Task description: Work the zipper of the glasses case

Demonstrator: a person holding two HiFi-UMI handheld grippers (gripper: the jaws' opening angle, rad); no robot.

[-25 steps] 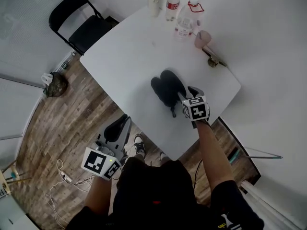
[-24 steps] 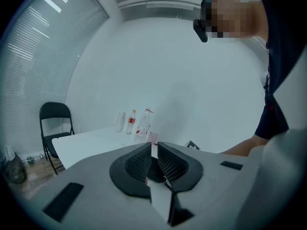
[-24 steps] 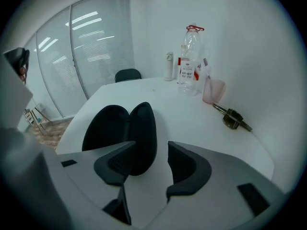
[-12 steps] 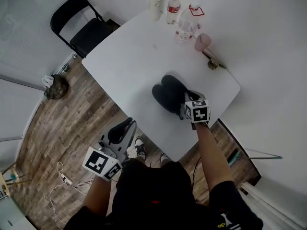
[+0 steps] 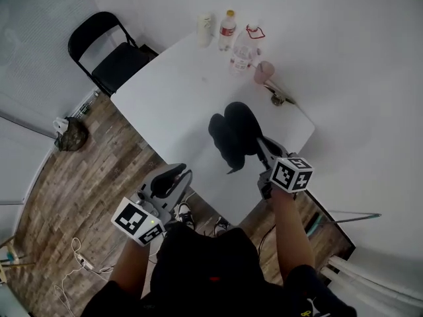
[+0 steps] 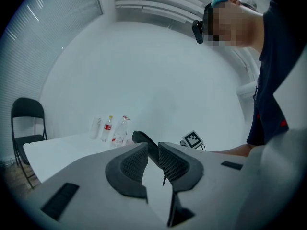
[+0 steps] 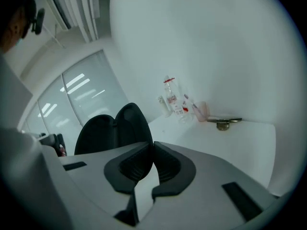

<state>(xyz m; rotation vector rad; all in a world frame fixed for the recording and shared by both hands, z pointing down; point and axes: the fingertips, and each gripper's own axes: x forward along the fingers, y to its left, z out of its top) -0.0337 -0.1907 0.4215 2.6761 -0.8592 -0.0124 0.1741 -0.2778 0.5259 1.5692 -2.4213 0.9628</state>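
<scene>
We see the glasses case (image 5: 232, 134) as a black clamshell, lying open with its two rounded, matte halves spread side by side. It sits over the near-right part of the white table (image 5: 172, 91), and a thin dark tab (image 5: 232, 170) hangs from its near edge.

The right gripper (image 5: 260, 142) reaches in from the near right. Its jaws have just been closing, and their ribbed black pads now pinch the rim of the case. In the right gripper view, both halves stand up just past the tips.

The left gripper (image 5: 173, 172) is well apart from the case, beyond the table's near edge and over the wood-plank floor (image 5: 86, 170). Its textured pads are pressed together with nothing between them.

At the far end of the smooth tabletop stands a small group of things:
- a red-labelled bottle (image 5: 227, 26)
- a clear plastic bottle (image 5: 243, 48)
- a white cup (image 5: 205, 28)
- a translucent pink cup (image 5: 265, 71)

A small metal piece (image 5: 279, 99) lies by the right edge. A black folding chair (image 5: 106, 45) stands beside the table's far-left side. None of these lies between the grippers and the case.
</scene>
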